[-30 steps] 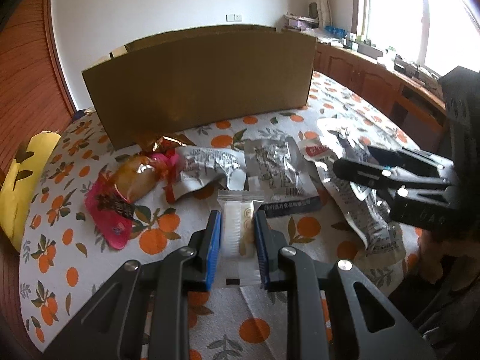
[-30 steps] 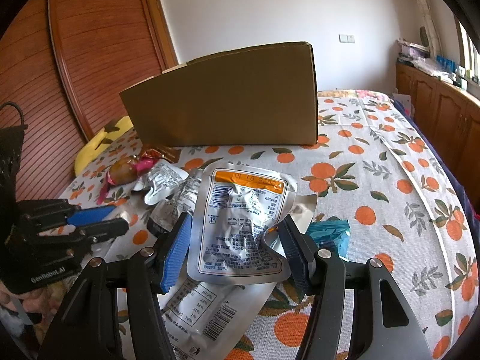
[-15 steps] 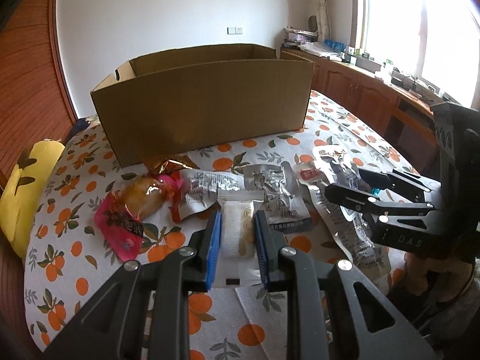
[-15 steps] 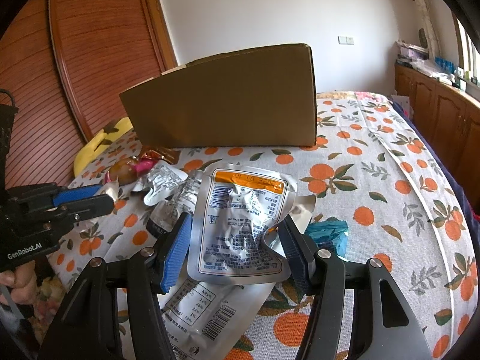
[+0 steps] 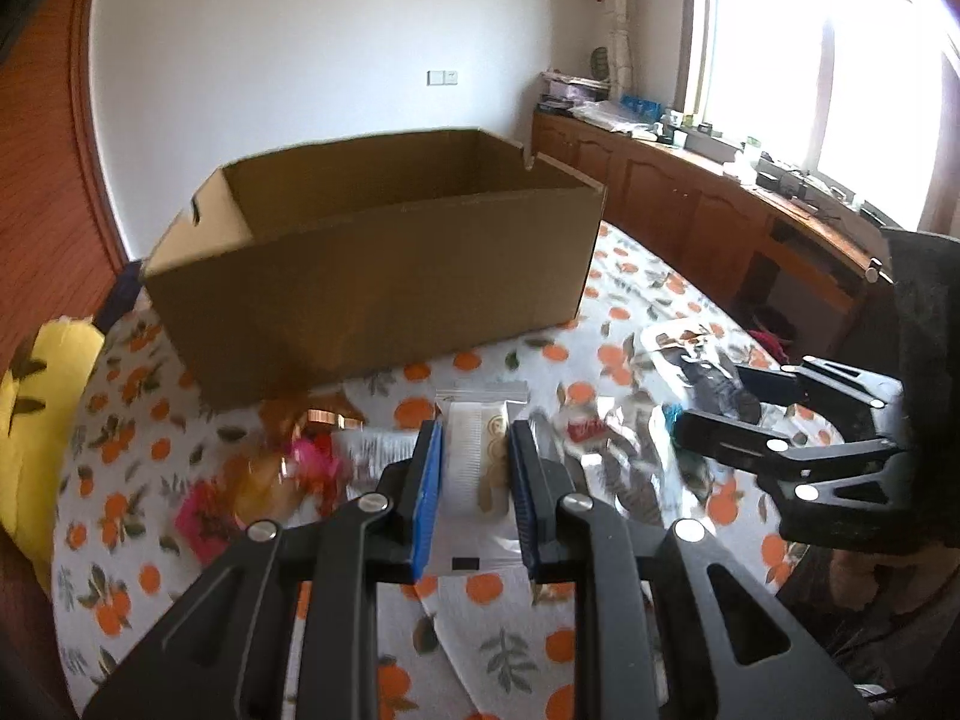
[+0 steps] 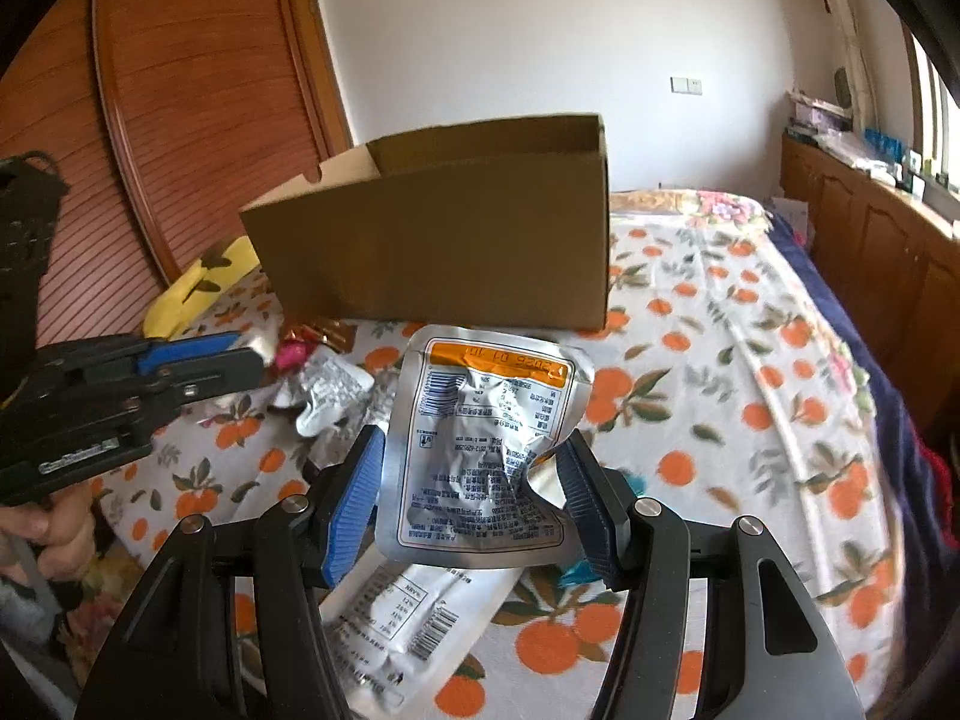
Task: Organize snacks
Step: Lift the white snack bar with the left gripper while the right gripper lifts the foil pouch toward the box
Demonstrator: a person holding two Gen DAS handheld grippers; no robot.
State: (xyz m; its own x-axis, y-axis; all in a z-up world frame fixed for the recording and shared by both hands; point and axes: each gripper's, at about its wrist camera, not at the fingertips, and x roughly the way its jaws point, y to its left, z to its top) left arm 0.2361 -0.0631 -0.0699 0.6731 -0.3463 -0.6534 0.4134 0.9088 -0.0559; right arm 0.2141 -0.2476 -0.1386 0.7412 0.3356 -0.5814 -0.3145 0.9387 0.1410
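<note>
Since a second ago: both grippers raised, each packet lifted clear of the orange-print cloth (image 6: 750,360); box interior now visible. Items: one open cardboard box (image 5: 384,288), empty as far as seen; two grippers; two lifted packets; several more, blurred, on the cloth. Left gripper (image 5: 474,480): jaws clenched on one small white biscuit packet (image 5: 480,456), upright between the blue pads. Right gripper (image 6: 471,498): jaws grasping one crumpled silver pouch (image 6: 486,444) by its side edges, short of the box.
</note>
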